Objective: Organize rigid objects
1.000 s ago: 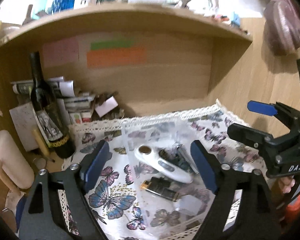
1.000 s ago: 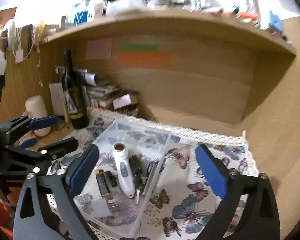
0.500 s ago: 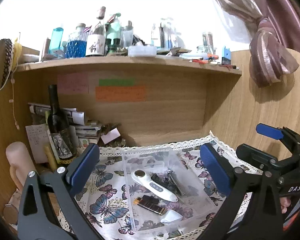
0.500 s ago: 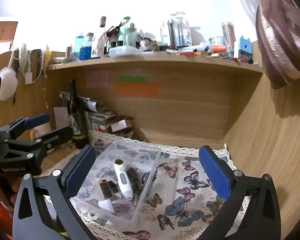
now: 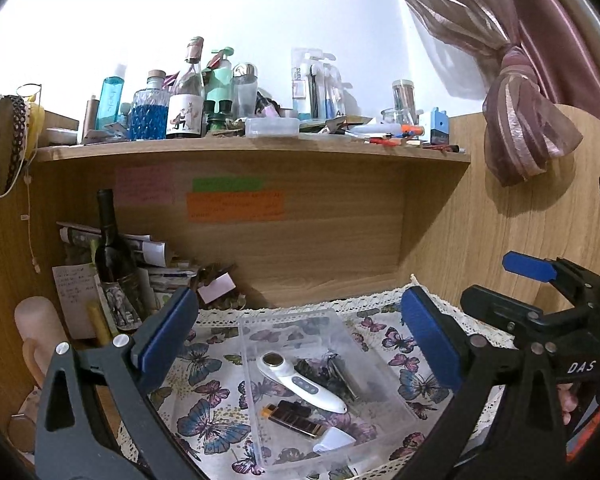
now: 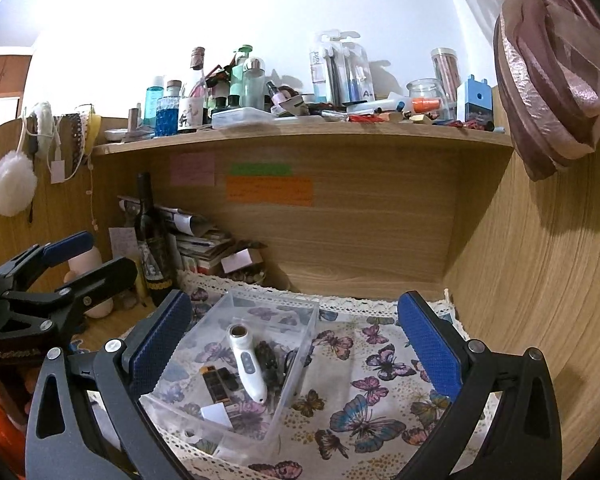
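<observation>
A clear plastic box (image 5: 380, 368) (image 6: 300, 312) rests on a butterfly-print cloth (image 5: 204, 396) (image 6: 364, 412). Inside lie a white handheld device (image 5: 300, 384) (image 6: 246, 362), a dark lighter-like bar (image 5: 294, 420) (image 6: 216, 388), a small white piece (image 5: 334, 440) and dark metal bits (image 5: 340, 372). My left gripper (image 5: 300, 336) stands open, drawn back from the box, nothing between its blue pads (image 5: 168, 332). My right gripper (image 6: 296, 340) is open too and holds nothing. Each gripper appears at the edge of the other's view: the right (image 5: 540, 300) and the left (image 6: 60, 276).
A dark wine bottle (image 5: 114, 264) (image 6: 152, 240) stands at the left by stacked papers (image 5: 156, 268). A shelf (image 5: 252, 148) overhead carries several bottles and jars. Wooden walls (image 6: 540, 300) close the nook at the back and right. A curtain (image 5: 520, 120) hangs at the upper right.
Both grippers have pulled back and tilted upward, so the box looks smaller and the top shelf has come into view. The left gripper's jaws have spread wider.
</observation>
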Tool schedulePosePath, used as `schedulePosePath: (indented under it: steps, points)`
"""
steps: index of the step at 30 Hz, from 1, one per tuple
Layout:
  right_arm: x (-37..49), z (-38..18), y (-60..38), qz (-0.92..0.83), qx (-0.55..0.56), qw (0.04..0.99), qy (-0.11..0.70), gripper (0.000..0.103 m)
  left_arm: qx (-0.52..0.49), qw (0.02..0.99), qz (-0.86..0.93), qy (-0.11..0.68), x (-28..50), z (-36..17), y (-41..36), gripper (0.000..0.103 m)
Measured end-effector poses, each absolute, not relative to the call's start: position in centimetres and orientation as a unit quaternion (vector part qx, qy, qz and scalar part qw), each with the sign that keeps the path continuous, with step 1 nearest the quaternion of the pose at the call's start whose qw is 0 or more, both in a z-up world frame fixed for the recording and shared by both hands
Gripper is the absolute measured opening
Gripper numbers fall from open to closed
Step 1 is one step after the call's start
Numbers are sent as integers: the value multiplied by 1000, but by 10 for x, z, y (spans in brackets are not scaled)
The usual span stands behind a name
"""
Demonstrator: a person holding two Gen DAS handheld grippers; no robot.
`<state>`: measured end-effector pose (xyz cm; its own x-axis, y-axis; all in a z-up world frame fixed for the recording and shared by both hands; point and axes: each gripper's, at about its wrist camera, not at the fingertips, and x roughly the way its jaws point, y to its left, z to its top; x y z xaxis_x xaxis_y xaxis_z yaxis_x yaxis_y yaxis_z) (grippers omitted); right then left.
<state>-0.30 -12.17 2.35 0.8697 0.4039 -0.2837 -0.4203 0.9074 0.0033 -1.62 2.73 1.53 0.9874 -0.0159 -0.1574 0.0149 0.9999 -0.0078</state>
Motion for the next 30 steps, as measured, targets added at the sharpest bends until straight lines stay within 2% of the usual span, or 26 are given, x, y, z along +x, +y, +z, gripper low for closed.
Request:
schedulePosePath:
  steps: [30]
  points:
    - [-5,25,-118,211,-31,967,137,103,6,997,-1,72,-16,15,25,103]
